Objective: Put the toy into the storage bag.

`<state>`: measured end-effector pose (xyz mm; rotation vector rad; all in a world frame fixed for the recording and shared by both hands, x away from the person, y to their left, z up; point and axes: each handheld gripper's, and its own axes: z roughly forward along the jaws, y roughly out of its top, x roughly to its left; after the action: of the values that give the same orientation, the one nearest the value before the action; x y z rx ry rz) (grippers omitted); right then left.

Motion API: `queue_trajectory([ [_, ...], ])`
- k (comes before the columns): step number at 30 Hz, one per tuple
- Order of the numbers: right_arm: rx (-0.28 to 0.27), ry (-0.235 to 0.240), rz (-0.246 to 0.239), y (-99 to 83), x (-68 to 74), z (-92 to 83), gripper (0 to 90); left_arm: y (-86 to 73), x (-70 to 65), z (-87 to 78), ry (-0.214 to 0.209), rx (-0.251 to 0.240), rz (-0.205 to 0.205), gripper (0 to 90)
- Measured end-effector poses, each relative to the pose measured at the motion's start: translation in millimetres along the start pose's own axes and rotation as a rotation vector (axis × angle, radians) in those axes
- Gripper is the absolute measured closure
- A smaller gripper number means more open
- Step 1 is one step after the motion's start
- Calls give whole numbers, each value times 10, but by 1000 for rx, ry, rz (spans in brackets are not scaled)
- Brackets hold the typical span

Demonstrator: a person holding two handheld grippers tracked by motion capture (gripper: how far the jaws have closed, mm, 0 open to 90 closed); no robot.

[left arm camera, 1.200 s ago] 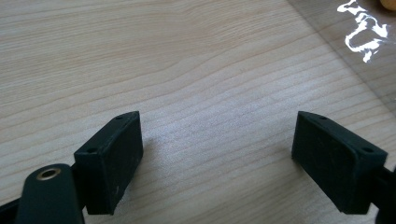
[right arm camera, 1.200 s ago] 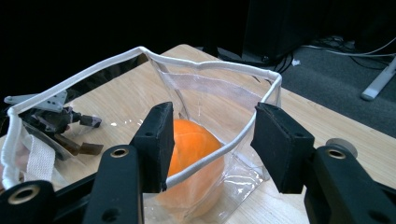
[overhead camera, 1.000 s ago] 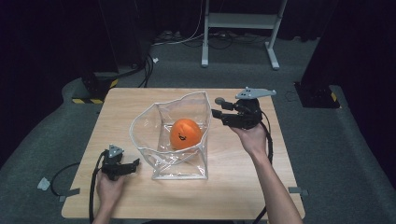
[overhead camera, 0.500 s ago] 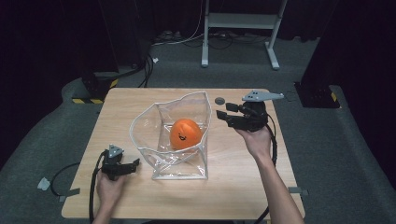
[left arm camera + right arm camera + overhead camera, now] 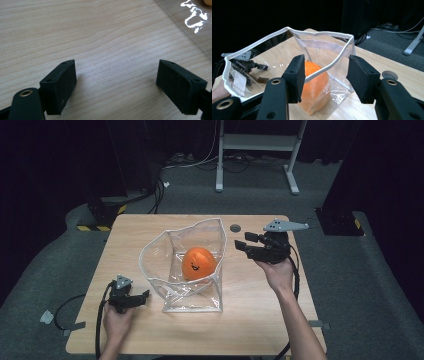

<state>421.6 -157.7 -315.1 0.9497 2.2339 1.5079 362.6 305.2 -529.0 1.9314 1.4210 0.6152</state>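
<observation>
Inspecting, we find the orange [image 5: 198,263] inside the clear bag [image 5: 170,247] mid-table; right gripper [image 5: 248,246] part-open and empty beside its rim, risking toppling the bag; left gripper [image 5: 141,298] open, empty

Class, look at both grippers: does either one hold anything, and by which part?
Nothing is held. The left gripper rests open on the wooden table; the right gripper hovers open beside the clear plastic bag.
</observation>
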Motion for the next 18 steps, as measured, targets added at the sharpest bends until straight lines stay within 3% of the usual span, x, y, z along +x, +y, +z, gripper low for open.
queue_trajectory([
  [18, -20, -9, 15, -94, -29, -116, 482, 0, 0, 0, 0, 0, 0, 167],
])
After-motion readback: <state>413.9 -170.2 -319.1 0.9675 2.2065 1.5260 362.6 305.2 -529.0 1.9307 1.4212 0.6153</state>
